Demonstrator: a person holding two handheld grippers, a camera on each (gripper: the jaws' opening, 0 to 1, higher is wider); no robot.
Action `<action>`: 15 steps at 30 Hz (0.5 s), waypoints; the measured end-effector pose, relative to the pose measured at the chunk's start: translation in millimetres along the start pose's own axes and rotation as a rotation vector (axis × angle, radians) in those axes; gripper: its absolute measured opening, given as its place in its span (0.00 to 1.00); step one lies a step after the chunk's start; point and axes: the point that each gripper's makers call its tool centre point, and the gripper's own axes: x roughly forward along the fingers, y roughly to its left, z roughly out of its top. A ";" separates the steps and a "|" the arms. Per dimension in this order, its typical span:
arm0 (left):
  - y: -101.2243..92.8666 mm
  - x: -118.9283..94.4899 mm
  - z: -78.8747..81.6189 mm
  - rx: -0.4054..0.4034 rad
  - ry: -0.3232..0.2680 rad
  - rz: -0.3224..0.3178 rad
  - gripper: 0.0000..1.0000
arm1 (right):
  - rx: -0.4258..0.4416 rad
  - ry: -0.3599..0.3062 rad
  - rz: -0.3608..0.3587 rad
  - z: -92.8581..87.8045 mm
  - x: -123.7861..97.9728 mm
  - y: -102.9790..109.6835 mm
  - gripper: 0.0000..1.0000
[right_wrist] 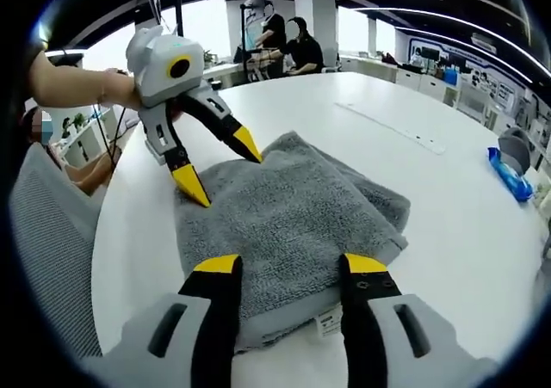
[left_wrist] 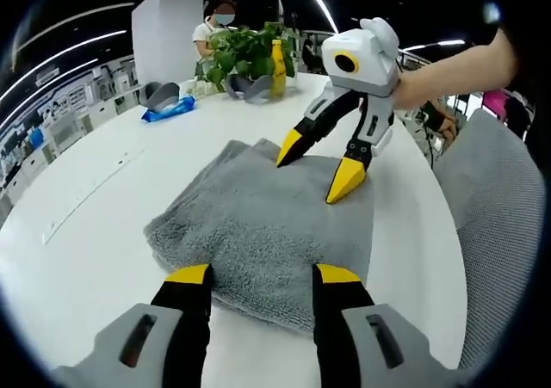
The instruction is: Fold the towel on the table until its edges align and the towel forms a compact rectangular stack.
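Observation:
A grey towel (left_wrist: 267, 220) (right_wrist: 288, 224) lies folded in a thick rectangular stack on the white table (left_wrist: 95, 224) (right_wrist: 430, 199). In the left gripper view my left gripper (left_wrist: 261, 276) is open, its yellow tips just over the towel's near edge. The right gripper (left_wrist: 314, 173) comes in from the far side, open, tips at the towel's far edge. In the right gripper view my right gripper (right_wrist: 291, 266) is open above the near edge, where a white label (right_wrist: 327, 322) shows. The left gripper (right_wrist: 225, 171) stands open at the far edge, held by a hand.
At the table's far end stand a potted plant (left_wrist: 245, 52), a yellow bottle (left_wrist: 278, 68) and a blue packet (left_wrist: 168, 108) (right_wrist: 510, 175). A grey chair (left_wrist: 499, 233) (right_wrist: 47, 259) sits beside the table. People stand and sit in the background.

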 end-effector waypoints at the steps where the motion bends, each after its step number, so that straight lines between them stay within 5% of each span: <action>1: -0.1 -2.1 2.7 -0.064 -0.018 0.007 0.49 | 0.014 -0.009 -0.001 1.4 -1.3 1.2 0.46; 4: -1.5 -12.0 9.9 -0.090 -0.060 0.011 0.52 | 0.050 -0.035 -0.013 6.1 -12.0 5.1 0.48; 8: -5.4 -38.7 30.2 -0.115 -0.187 0.055 0.64 | 0.044 -0.074 -0.047 12.1 -34.6 11.2 0.52; 15: -23.3 -96.6 42.4 -0.115 -0.287 0.161 0.82 | 0.085 -0.242 -0.198 29.1 -100.7 15.4 0.71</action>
